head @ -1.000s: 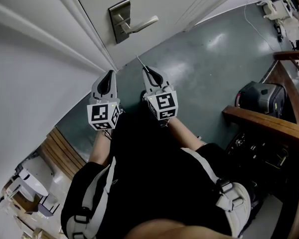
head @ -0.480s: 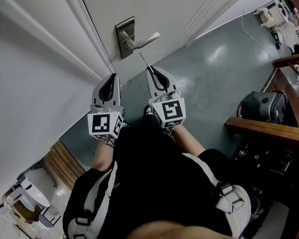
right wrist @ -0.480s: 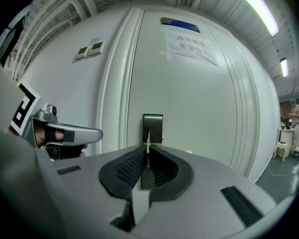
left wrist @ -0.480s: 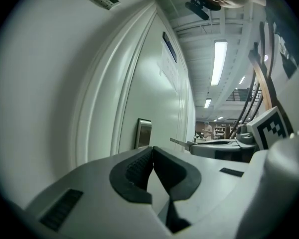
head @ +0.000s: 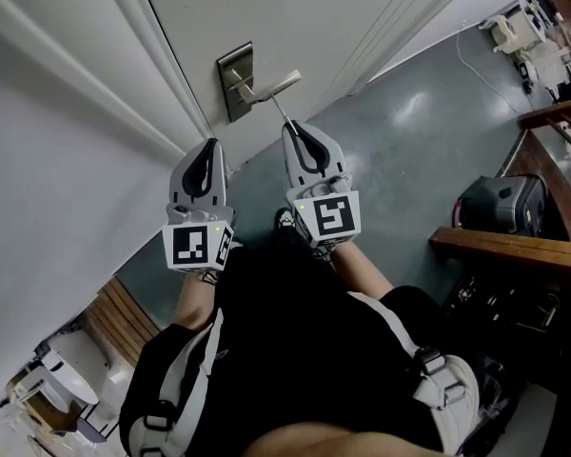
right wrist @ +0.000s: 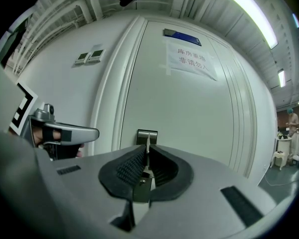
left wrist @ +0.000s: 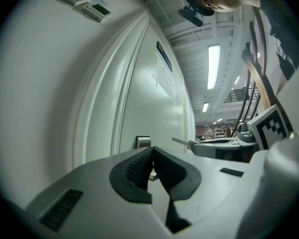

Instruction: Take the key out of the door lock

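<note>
The white door carries a steel lock plate (head: pixel 230 91) with a pale lever handle (head: pixel 271 85). My right gripper (head: pixel 295 128) is shut on a thin metal key (head: pixel 286 110) whose blade sticks out past the jaw tips toward the plate, its tip just below the lever. In the right gripper view the key (right wrist: pixel 147 144) stands upright between the ribbed pads, lined up with the lock plate (right wrist: pixel 147 133). Whether the tip touches the plate I cannot tell. My left gripper (head: pixel 209 147) hangs beside it, further left, shut and empty (left wrist: pixel 152 151), facing the lock plate (left wrist: pixel 143 142).
The door frame moulding (head: pixel 162 74) runs left of the lock plate. A paper sign (right wrist: pixel 190 59) hangs high on the door and wall switches (right wrist: pixel 89 57) sit on the left. A wooden railing (head: pixel 514 246) and a dark case (head: pixel 500 193) stand at the right.
Both grippers have moved closer to the door. The key tip in the right gripper has closed in on the lever and lock plate.
</note>
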The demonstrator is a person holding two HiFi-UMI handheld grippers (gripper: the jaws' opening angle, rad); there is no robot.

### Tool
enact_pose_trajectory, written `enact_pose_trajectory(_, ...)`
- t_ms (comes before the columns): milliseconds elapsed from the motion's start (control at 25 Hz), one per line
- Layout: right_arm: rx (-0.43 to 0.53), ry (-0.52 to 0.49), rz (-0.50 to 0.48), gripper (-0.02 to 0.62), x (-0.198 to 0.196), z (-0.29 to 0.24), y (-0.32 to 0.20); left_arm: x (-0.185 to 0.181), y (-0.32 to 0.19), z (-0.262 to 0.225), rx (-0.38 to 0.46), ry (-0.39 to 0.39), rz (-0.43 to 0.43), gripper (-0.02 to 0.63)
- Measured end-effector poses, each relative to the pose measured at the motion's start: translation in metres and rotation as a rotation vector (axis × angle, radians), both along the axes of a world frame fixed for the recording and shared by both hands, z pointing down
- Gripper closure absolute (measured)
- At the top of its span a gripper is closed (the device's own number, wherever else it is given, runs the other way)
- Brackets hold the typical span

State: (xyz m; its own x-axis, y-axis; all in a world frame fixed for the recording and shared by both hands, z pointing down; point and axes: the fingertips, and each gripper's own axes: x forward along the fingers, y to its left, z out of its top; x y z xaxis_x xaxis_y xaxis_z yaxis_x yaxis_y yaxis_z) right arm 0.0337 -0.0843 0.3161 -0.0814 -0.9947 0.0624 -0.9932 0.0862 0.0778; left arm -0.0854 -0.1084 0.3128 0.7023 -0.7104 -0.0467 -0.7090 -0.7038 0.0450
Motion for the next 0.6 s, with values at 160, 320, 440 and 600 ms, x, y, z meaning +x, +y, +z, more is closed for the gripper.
enact_pose_trajectory(160,0.007,0.029,0.007,0.563,0.003,-0.005,-0.001,0.002,-0.003,-0.002,0.005,0.002,0.008,0.583)
enact_pose_trajectory(320,0.028,0.042,0.020,0.563,0.006,-0.012,0.000,0.006,-0.004,0.000,0.006,-0.003,0.015,0.583)
enact_pose_trajectory(440,0.039,0.051,0.033,0.563,0.010,-0.015,0.000,0.009,-0.005,0.001,0.008,-0.008,0.020,0.583)
enact_pose_trajectory(600,0.026,0.056,0.044,0.563,0.013,-0.014,0.001,0.010,-0.005,0.000,0.009,-0.010,0.025,0.583)
